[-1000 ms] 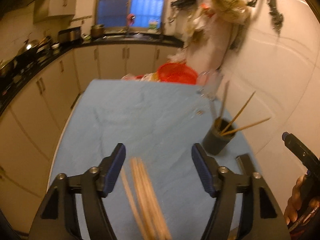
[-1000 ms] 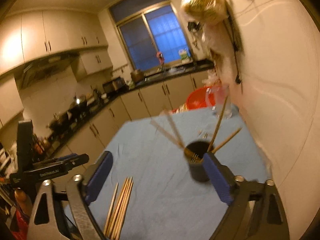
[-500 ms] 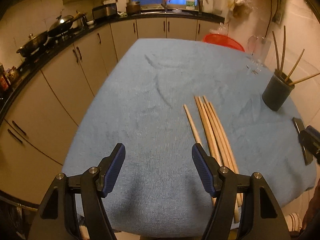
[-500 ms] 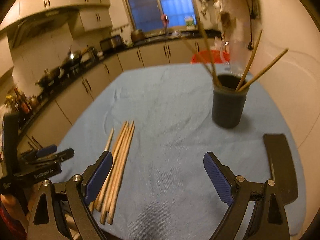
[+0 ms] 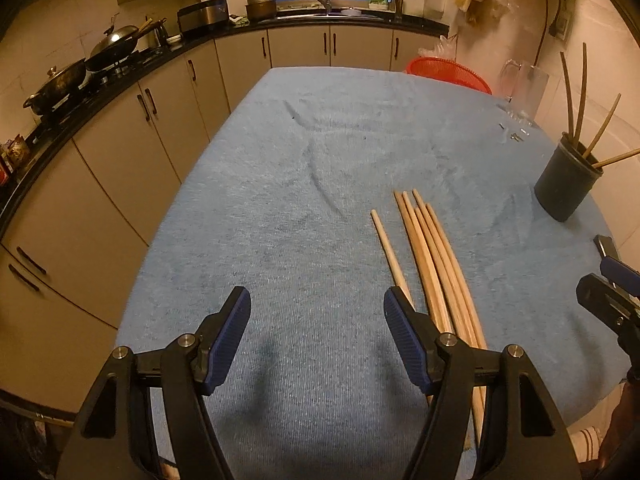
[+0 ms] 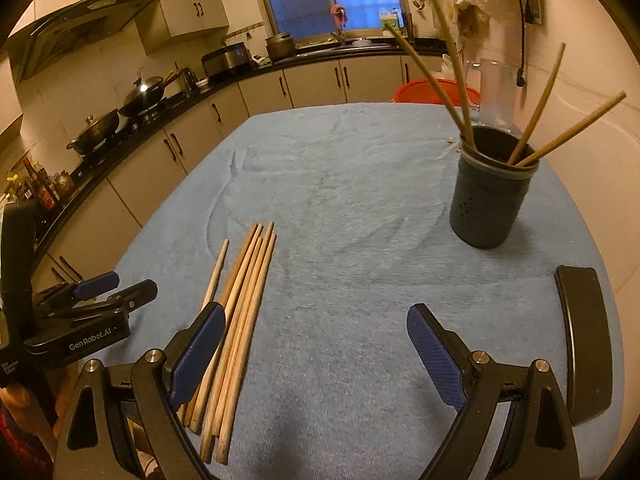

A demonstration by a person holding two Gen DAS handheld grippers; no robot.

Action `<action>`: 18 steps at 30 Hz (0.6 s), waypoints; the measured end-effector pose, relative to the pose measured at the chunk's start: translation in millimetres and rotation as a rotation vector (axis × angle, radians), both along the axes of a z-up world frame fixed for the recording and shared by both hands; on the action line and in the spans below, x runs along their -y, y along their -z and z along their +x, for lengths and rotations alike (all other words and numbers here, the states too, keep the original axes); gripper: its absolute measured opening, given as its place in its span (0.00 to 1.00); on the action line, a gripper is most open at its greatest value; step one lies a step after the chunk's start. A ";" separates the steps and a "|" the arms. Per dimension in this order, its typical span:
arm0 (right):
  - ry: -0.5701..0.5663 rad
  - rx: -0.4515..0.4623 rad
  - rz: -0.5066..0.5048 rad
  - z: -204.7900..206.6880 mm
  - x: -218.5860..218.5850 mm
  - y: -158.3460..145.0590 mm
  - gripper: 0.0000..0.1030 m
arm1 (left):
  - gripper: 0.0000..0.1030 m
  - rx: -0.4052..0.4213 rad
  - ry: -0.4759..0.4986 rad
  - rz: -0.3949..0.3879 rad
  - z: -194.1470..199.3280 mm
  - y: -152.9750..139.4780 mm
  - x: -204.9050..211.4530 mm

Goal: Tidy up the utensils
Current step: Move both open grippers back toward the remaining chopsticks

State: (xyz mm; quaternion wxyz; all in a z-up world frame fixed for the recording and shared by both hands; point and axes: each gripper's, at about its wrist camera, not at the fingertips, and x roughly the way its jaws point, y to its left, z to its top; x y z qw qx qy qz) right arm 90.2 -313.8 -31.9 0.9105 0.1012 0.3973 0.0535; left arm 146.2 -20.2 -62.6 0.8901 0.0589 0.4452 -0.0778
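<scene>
Several wooden chopsticks (image 5: 434, 258) lie side by side on the blue cloth; they also show in the right wrist view (image 6: 240, 300). A dark round holder (image 6: 490, 196) stands at the right with several chopsticks leaning in it; in the left wrist view the holder (image 5: 564, 186) is far right. My left gripper (image 5: 316, 340) is open and empty, low over the cloth just left of the loose chopsticks. My right gripper (image 6: 316, 352) is open and empty, its left finger over the chopsticks' near ends. The left gripper also shows in the right wrist view (image 6: 108, 296).
A black curved piece (image 6: 584, 336) lies on the blue cloth (image 6: 360, 200) near the right edge. A red basket (image 5: 448, 74) and a clear jug (image 5: 522, 88) stand at the table's far right. Cabinets and a stove with pans (image 5: 80, 76) run along the left.
Both grippers have swung down from the far view and settled over the table's near edge. The chopsticks and the holder have stayed in place.
</scene>
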 end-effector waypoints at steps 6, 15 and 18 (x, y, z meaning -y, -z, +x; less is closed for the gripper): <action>-0.002 -0.019 0.013 8.8 5.9 7.4 0.92 | 0.66 -0.030 -0.012 0.004 10.9 6.0 2.6; 0.009 -0.039 0.050 11.0 21.3 17.4 0.89 | 0.66 -0.081 0.000 -0.012 20.2 10.0 11.0; 0.013 -0.045 0.074 10.2 26.7 20.0 0.86 | 0.66 -0.147 0.002 -0.085 30.3 9.0 5.3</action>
